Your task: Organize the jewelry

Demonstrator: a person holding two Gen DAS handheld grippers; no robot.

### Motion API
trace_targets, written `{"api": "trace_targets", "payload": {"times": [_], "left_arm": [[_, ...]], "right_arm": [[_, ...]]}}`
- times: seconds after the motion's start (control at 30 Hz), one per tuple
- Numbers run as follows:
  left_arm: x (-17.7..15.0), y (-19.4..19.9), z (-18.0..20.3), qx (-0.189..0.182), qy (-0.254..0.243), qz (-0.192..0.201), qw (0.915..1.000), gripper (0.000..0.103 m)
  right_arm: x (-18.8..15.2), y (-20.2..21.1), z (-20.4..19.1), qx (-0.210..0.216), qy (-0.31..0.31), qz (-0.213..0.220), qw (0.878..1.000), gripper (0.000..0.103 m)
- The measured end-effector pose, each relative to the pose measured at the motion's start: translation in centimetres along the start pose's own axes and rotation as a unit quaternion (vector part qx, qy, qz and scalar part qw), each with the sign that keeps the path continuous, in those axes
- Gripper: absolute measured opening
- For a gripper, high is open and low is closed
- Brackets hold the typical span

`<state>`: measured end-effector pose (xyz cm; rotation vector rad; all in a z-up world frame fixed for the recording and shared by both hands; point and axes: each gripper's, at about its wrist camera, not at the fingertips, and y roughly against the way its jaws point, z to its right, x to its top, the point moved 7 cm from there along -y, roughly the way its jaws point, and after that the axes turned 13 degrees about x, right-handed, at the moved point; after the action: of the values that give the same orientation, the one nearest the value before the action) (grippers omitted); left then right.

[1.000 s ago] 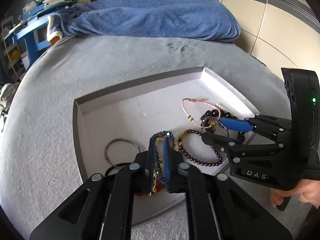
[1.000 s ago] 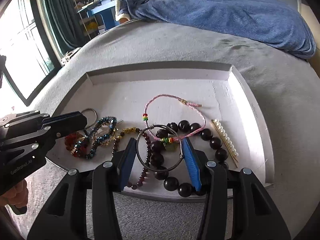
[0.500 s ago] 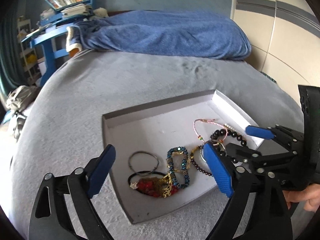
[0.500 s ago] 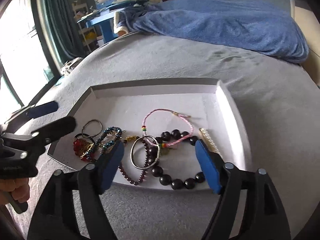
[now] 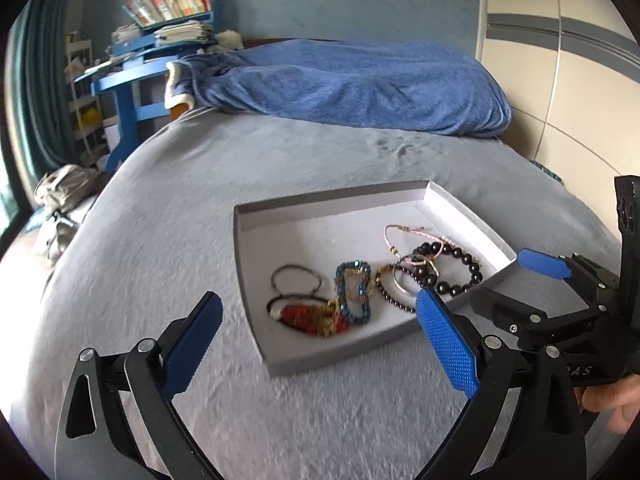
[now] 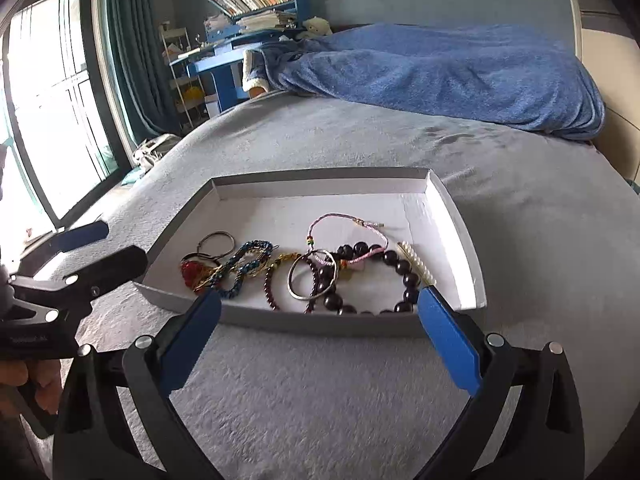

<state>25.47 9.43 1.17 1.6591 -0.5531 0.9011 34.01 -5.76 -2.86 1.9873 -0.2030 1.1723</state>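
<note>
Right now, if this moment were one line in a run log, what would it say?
left gripper: jaws opening, nothing between | right gripper: jaws opening, nothing between | shallow grey cardboard tray: on grey bed, bracelets inside | silver metal bangle: in tray

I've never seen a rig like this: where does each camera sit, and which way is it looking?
Left wrist view: on the left gripper, looking down at the tray on the bed; the right gripper and a hand show.
Right wrist view: on the right gripper, facing the tray; the left gripper shows.
Both share the tray, bracelets and blue blanket.
</note>
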Motion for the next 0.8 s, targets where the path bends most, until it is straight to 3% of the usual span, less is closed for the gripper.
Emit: {"api": "trace_targets", "payload": {"times": [0.37, 0.8], "left_arm": [[-4.4, 1.6, -1.3, 0.044, 0.038, 0.032, 0.9978, 0.097], [-5.4, 3.7, -0.2, 0.037, 0.028, 0.071, 0.9965, 0.098]], "right_arm": [[-2.4, 3.5, -1.6, -0.013, 0.016, 0.065, 0.998, 0.097], [-4.3, 5.3, -1.9, -0.033, 0.034, 0.096, 0.994, 0.097]]}}
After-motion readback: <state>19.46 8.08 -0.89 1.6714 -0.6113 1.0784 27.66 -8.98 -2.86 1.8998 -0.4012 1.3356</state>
